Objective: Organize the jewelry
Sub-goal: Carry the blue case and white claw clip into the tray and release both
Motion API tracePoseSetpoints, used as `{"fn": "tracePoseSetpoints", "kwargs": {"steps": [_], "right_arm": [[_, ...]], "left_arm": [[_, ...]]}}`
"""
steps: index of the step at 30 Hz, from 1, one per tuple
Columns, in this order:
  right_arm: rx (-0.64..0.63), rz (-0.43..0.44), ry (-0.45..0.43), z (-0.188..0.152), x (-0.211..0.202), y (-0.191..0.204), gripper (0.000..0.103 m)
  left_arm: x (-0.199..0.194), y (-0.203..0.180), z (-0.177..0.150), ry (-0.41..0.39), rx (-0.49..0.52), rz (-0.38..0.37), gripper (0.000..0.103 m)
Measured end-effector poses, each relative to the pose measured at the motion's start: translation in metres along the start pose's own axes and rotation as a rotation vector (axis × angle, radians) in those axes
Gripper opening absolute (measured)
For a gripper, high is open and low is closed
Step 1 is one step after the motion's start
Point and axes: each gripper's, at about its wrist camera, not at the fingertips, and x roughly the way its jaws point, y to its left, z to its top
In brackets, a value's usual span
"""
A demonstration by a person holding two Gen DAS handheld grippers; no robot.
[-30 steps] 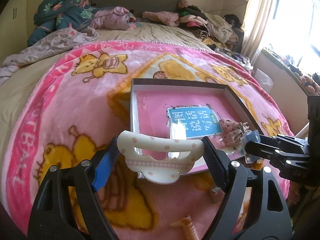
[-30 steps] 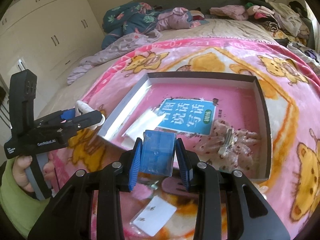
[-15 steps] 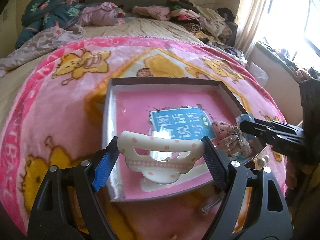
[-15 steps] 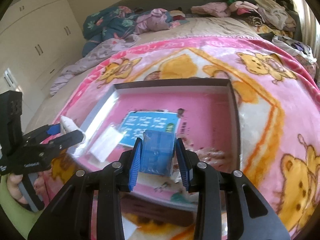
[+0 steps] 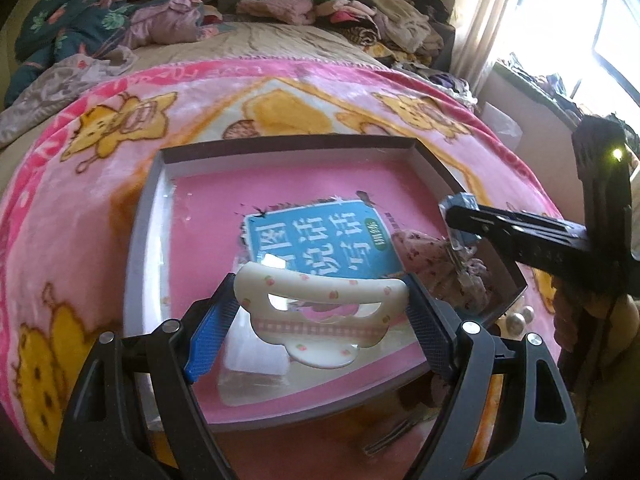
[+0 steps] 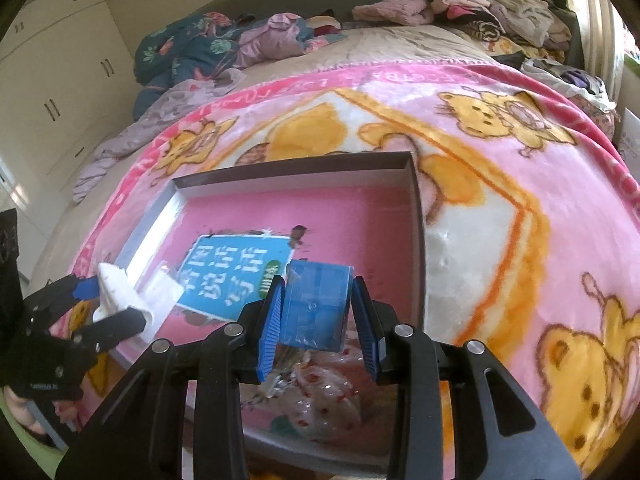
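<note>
The cream hair clip [image 5: 320,312] is sitting crosswise between the jaws of the left gripper [image 5: 320,316], its long axis running pad to pad, so the jaws are standing wide yet clamped on its two ends. It is hanging over the near left part of the shallow box [image 5: 138,240], above a clear packet [image 5: 256,376] lying on the pink floor. The small translucent blue case [image 6: 316,308] is being held the same way by the right gripper [image 6: 318,320], whose narrower jaws are pressing its sides; it is hovering over the box's near right area, just above the floral pouch [image 6: 324,404]. Between the two carried pieces a blue-covered booklet [image 5: 320,240] is lying flat in the box. Judging from this, both items are directly over the box, so the coming move is probably a short lowering, each hand being nearer its own side. The box is resting on a pink cartoon blanket [image 6: 500,208] spread on the bed.
</note>
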Motion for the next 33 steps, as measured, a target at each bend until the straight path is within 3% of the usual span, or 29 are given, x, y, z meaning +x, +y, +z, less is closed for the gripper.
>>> {"fn": "tracePoseSetpoints", "kwargs": {"steps": [17,33], "right_arm": [[-0.023,-0.070,0.015,0.009,0.023,-0.012,0.034],[0.009,-0.021,-0.012,-0.003,-0.004,-0.012,0.045]], "left_arm": [[0.021,-0.016,-0.006,0.041,0.033,-0.006,0.074],[0.027,-0.014,-0.012,0.066,0.027,0.006,0.074]]}}
